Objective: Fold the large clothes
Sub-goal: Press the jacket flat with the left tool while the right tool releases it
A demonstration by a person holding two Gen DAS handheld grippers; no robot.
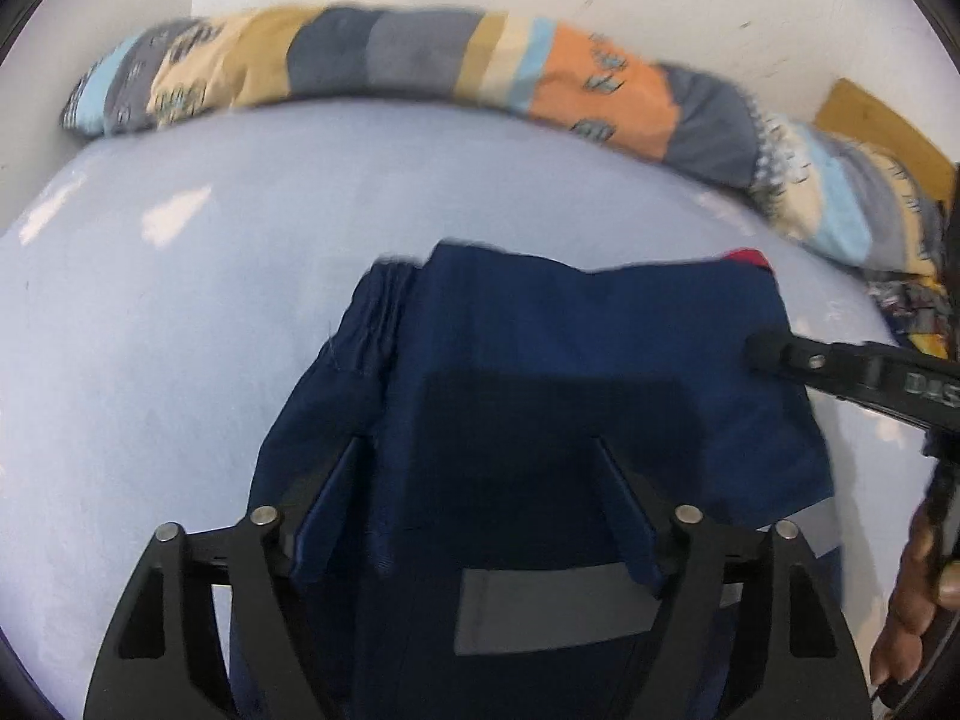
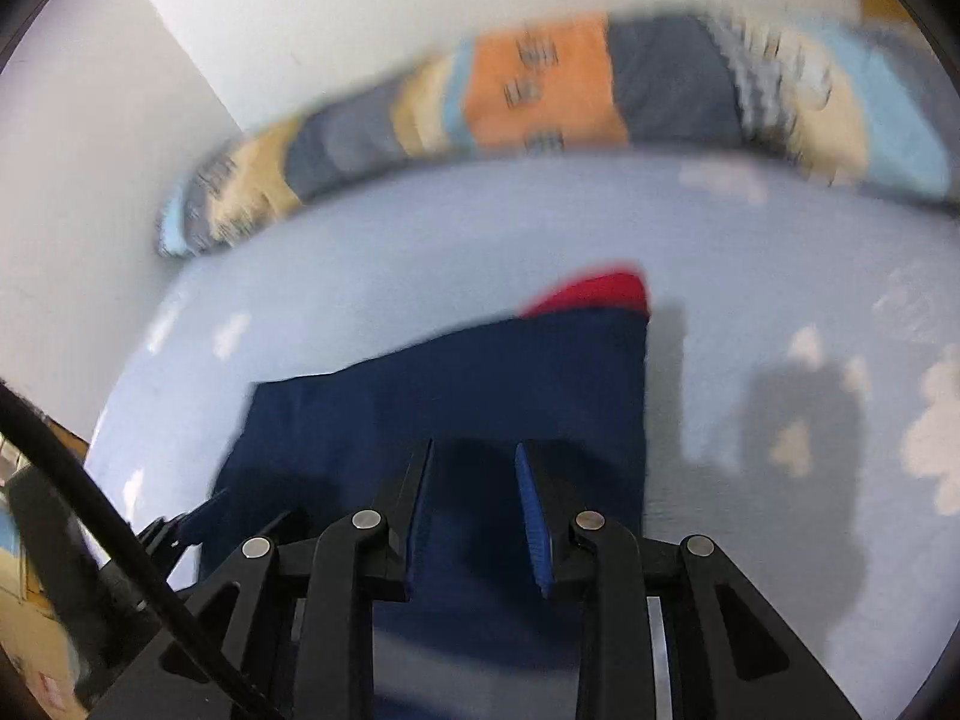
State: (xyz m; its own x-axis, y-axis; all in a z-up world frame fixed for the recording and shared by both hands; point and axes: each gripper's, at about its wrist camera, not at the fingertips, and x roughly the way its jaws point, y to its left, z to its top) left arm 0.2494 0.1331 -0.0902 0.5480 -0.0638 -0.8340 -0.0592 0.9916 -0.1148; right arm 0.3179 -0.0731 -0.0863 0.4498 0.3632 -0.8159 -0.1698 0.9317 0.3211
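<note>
Pale blue bed sheet (image 1: 180,360) under white wall. Navy garment (image 1: 570,348) lies folded mid-frame, long axis running away from me. My left gripper (image 1: 480,468) is spread over it; right gripper (image 2: 474,468) part-spread, pinching nothing, both equally near.

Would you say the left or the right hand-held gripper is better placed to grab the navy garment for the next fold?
Probably the left hand-held gripper: its open jaws straddle the navy garment near its middle. The right hand-held gripper hangs nearer the garment's right edge, jaws narrower.
</note>
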